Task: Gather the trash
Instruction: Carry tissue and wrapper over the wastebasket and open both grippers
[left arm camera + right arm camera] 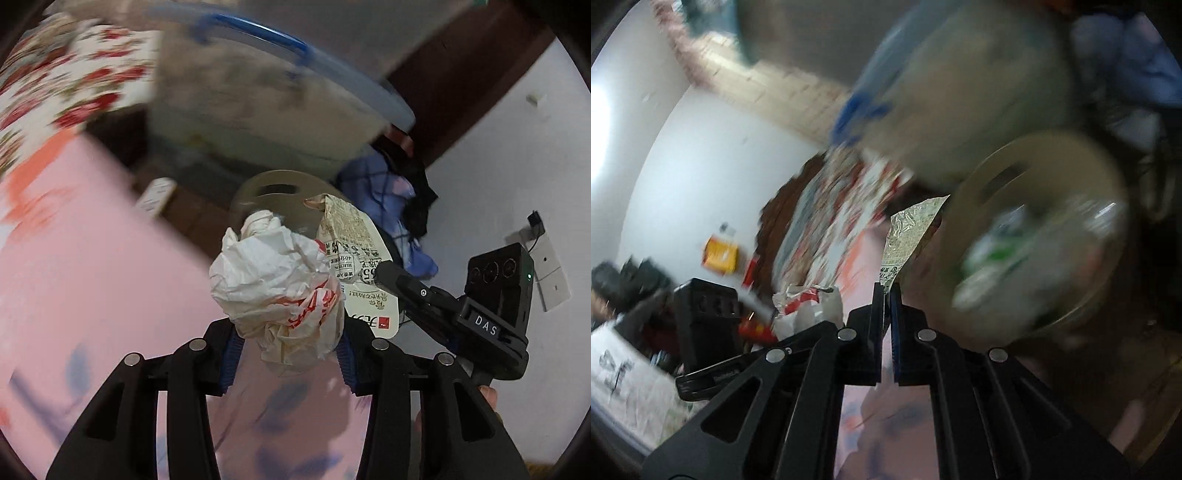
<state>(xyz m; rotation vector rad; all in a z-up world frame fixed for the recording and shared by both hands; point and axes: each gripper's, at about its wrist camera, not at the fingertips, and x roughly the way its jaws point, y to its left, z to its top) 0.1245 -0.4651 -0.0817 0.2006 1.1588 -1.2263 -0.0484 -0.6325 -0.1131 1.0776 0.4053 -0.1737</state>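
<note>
Carry step. Left gripper (286, 363) clamps crumpled white-red paper wrapper (275, 284); right gripper (885, 295) pinched tight on flat printed plastic packet (910, 230). Round olive-rimmed trash bin (1039, 236) ahead-right of right gripper: next, bring both over bin mouth, release.

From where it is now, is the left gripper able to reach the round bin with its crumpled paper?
Probably yes. The left gripper grips the crumpled paper, and the bin lies just beyond it. Only the printed wrapper, pinched in the right gripper, hangs beside the path.
</note>
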